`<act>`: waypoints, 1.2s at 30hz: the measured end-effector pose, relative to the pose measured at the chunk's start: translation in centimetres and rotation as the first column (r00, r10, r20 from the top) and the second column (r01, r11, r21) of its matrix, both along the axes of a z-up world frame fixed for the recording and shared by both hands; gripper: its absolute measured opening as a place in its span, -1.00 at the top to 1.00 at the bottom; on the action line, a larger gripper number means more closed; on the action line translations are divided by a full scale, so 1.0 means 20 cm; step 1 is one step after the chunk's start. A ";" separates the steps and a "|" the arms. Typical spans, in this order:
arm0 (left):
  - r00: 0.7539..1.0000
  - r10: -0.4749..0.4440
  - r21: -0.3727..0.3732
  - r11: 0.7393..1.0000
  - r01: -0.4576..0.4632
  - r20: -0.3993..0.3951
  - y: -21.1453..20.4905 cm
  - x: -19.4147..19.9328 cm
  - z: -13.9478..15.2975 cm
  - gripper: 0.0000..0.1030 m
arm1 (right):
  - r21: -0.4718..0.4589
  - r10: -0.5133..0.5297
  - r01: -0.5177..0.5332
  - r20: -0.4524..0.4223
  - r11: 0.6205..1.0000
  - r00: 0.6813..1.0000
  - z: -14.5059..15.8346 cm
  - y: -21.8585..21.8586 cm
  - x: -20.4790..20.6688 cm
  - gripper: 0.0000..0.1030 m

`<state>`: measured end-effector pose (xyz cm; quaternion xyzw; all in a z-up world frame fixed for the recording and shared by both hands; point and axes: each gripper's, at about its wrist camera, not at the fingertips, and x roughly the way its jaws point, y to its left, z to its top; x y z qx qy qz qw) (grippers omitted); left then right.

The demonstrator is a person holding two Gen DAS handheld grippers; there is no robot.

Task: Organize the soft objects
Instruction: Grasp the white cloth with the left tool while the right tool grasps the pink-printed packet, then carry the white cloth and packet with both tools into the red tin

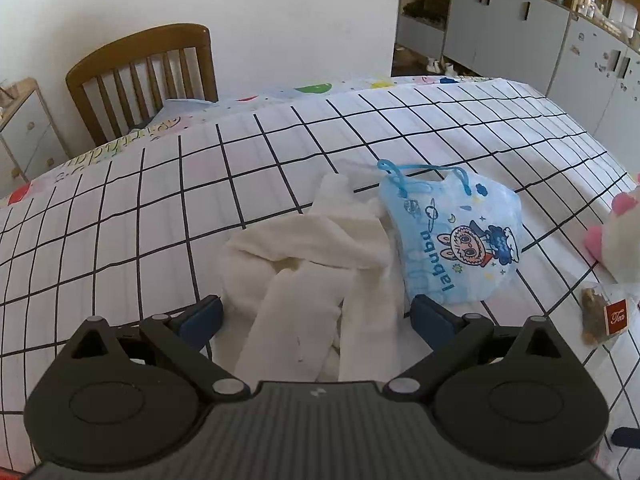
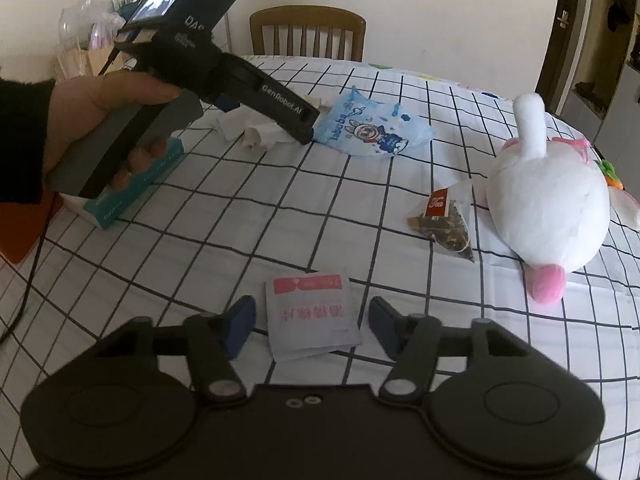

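Watching from beside the table (image 2: pixel 168 248), with its black-grid cloth, I see both claws poised over soft things and neither one gripping yet. The left gripper (image 1: pixel 316 312) stands wide, its blue pads either side of the crumpled white cloth (image 1: pixel 316 264), which lies against the blue cartoon bag (image 1: pixel 456 236). The right gripper (image 2: pixel 310 326) is parted too, straddling the flat white sachet (image 2: pixel 312 314) with a gap at each pad. For a clean pick I would judge it best to lower the right pads until they bracket the sachet's edges, then squeeze so the thin packet buckles up instead of sliding. The left should bite a thick fold, not a loose corner. The plush toy (image 2: pixel 548 200) and tea bag (image 2: pixel 444 220) sit well apart.
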<state>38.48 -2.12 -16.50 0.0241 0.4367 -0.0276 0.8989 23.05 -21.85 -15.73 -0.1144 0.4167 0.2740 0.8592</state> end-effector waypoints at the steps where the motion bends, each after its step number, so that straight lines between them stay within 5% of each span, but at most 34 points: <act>1: 1.000 0.004 0.000 1.000 -0.004 0.005 0.00 0.00 0.00 -0.89 | -0.004 0.002 -0.002 0.007 1.000 1.000 0.00 0.00 0.00 -0.12; 4: 0.999 0.027 -0.001 1.000 -0.027 0.022 0.02 -0.02 0.01 -0.63 | -0.010 0.014 -0.014 0.021 1.000 1.000 0.00 0.01 -0.02 -0.02; 11: 0.998 0.053 -0.015 0.999 -0.053 0.045 0.05 -0.04 0.05 0.39 | -0.003 0.021 -0.021 0.029 1.000 0.999 0.01 0.00 -0.03 0.15; 14: 0.997 0.054 -0.027 0.998 -0.052 0.058 0.04 -0.07 0.07 0.58 | 0.000 0.018 -0.018 0.032 1.000 0.999 0.01 -0.01 -0.03 0.21; 36: 0.986 0.075 -0.191 0.980 -0.046 0.150 0.08 -0.42 0.38 0.71 | 0.117 -0.020 0.012 0.064 0.993 0.998 0.25 -0.11 -0.13 0.39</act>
